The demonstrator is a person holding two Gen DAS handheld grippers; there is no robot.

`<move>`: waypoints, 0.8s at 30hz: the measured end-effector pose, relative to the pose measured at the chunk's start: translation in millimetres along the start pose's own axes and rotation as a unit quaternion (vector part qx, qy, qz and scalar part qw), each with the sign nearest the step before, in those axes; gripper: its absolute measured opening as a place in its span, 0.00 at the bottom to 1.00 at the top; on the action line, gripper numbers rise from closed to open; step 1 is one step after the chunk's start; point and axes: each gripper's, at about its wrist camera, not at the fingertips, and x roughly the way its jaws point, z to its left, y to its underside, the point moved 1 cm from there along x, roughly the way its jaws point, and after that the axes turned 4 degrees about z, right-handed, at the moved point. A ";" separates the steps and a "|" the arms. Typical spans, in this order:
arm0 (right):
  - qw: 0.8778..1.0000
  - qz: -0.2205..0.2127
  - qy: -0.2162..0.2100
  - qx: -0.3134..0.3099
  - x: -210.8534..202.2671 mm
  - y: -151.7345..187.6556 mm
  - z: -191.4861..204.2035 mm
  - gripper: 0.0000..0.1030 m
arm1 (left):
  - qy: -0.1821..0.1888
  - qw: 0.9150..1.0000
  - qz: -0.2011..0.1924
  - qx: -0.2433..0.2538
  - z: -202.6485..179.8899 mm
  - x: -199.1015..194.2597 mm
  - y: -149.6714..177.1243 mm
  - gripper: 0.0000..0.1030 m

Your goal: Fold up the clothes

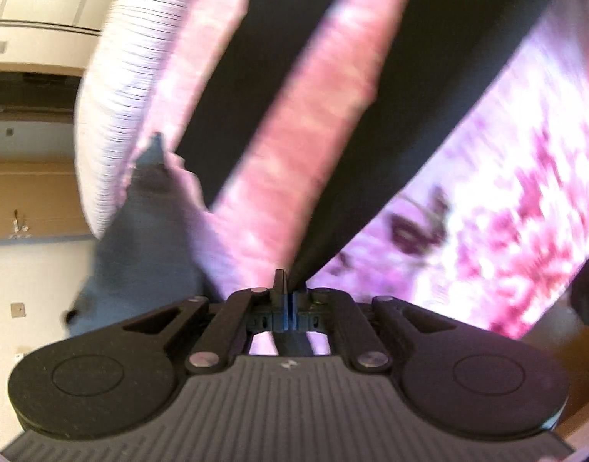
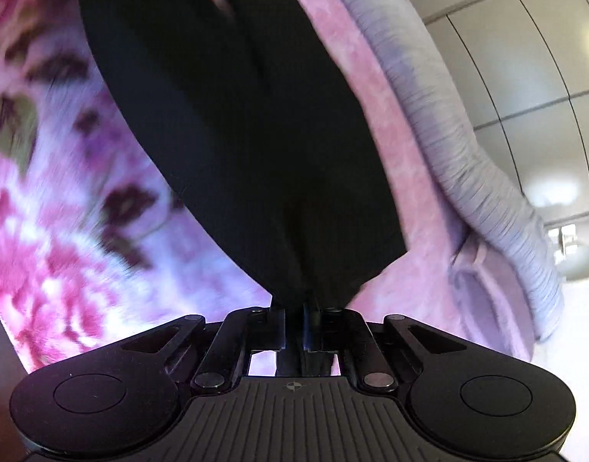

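Note:
A black garment (image 1: 390,123) stretches up and away from my left gripper (image 1: 288,288), which is shut on one pinched corner of it. In the left wrist view it splits into two dark bands with a pink towel-like cloth (image 1: 306,154) showing between them. The same black garment (image 2: 248,134) hangs taut from my right gripper (image 2: 294,304), whose jaws are shut on its bunched edge. Both views are blurred by motion.
A pink floral blanket (image 1: 506,200) covers the surface under the garment, also seen as the floral blanket (image 2: 56,200). A white-grey striped cloth (image 1: 117,107) and a blue-grey cloth (image 1: 148,238) lie beside the pink one. Striped cloth (image 2: 467,161) borders white cabinet doors (image 2: 525,57).

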 end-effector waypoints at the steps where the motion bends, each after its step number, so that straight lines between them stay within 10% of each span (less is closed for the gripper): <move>1: 1.000 -0.004 0.001 -0.007 -1.9 -10.4 -10.3 0.06 | 0.003 1.000 -0.002 -0.008 18.3 -4.8 -5.0 0.02; 12: 0.996 0.014 -0.025 -0.079 31.2 -87.1 -132.6 0.06 | 0.098 0.995 -0.015 -0.002 169.4 33.2 -102.4 0.02; 24: 0.990 0.070 -0.097 -0.073 167.3 -149.5 -200.1 0.06 | 0.156 0.987 0.011 0.039 207.4 165.4 -200.0 0.02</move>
